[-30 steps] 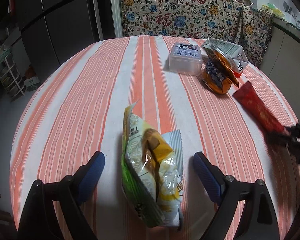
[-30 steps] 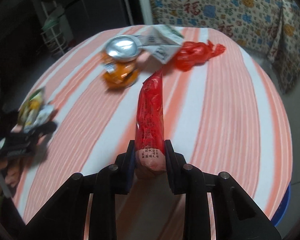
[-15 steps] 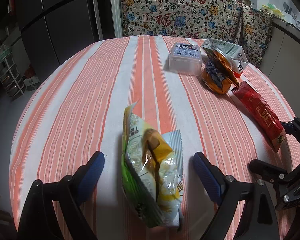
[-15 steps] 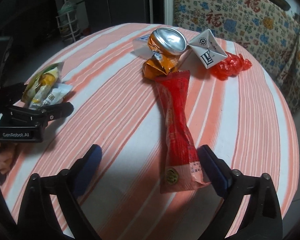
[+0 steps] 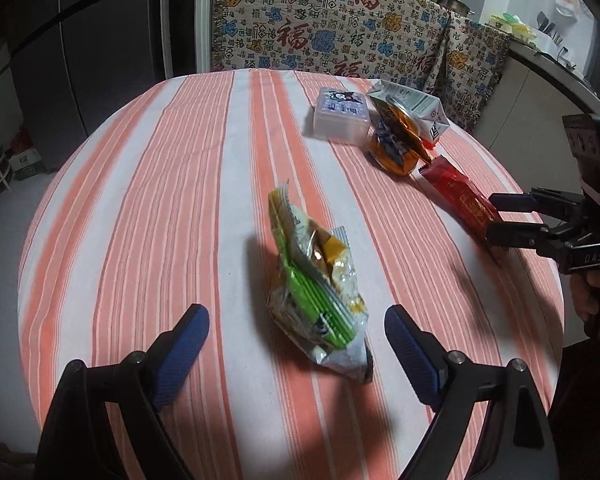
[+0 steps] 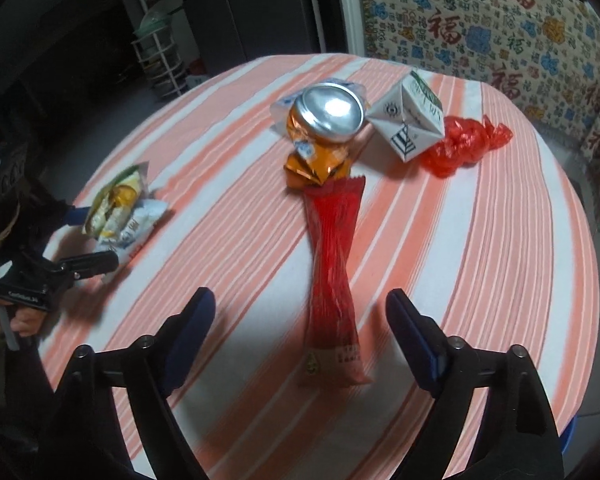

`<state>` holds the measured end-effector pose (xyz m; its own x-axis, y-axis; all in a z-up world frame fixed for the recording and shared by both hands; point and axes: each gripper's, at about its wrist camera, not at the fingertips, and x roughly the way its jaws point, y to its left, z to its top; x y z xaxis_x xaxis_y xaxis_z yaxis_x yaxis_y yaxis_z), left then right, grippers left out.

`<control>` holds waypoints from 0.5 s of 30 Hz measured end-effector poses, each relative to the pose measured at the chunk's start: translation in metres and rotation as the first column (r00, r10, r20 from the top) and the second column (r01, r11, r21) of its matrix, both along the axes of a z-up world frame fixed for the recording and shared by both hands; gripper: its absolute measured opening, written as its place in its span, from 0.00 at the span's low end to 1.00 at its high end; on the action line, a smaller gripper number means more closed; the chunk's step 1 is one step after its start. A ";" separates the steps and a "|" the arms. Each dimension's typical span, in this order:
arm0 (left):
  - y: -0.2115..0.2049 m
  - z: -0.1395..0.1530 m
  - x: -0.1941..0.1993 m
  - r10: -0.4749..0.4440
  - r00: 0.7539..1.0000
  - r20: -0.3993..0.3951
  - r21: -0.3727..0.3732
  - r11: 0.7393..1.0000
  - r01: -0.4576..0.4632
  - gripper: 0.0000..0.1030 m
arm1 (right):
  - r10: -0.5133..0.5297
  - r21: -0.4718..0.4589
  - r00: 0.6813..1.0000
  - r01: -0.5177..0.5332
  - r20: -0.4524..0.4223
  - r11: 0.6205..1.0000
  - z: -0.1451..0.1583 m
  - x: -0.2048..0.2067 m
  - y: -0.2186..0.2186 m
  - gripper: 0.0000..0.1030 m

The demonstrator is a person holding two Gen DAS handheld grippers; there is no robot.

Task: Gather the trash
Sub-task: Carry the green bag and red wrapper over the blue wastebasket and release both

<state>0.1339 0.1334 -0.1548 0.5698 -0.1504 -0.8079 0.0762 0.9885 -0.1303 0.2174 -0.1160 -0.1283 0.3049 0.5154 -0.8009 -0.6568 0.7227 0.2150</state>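
A green and yellow snack wrapper (image 5: 320,280) lies on the striped table between the fingers of my open left gripper (image 5: 296,332); it also shows in the right wrist view (image 6: 120,208). A long red wrapper (image 6: 334,276) lies flat between the fingers of my open right gripper (image 6: 300,316); it shows in the left wrist view (image 5: 460,200) too. Behind it lie a crushed orange can (image 6: 324,128), a white carton (image 6: 408,120) and a crumpled red plastic bag (image 6: 464,144).
A clear plastic box (image 5: 342,120) sits by the can at the table's far side. A patterned cloth (image 5: 340,32) hangs behind the round table (image 5: 160,200). A dark fridge (image 5: 80,40) and a white rack (image 6: 160,60) stand to the left.
My right gripper has opened and let go of the red wrapper, which now lies on the table. My left gripper has pulled back a little from the snack wrapper.
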 end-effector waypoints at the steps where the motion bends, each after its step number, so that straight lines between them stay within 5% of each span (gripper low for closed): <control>1: -0.001 0.000 0.002 -0.002 1.000 -0.004 -0.006 1.000 0.002 0.88 | 0.001 0.012 1.000 -0.001 -0.011 1.000 0.001 0.002 0.002 0.80; 5: -0.015 0.000 0.018 -0.033 0.999 -0.024 0.050 0.998 0.034 0.75 | -0.003 0.005 1.000 0.004 -0.028 1.000 -0.004 0.014 0.013 0.70; 7: -0.020 -0.001 0.022 -0.040 0.999 -0.027 0.086 0.995 0.042 0.54 | -0.011 -0.019 0.999 0.010 -0.046 1.000 -0.010 0.016 0.016 0.44; 8: -0.022 -0.002 0.025 -0.037 0.999 -0.033 0.099 0.994 0.040 0.39 | -0.019 -0.039 0.999 0.018 -0.039 0.999 -0.011 0.016 0.016 0.19; 15: -0.026 0.005 0.014 -0.019 1.000 0.004 -0.004 1.000 0.019 0.28 | -0.045 -0.013 0.999 0.045 -0.009 0.999 0.003 0.001 -0.006 0.09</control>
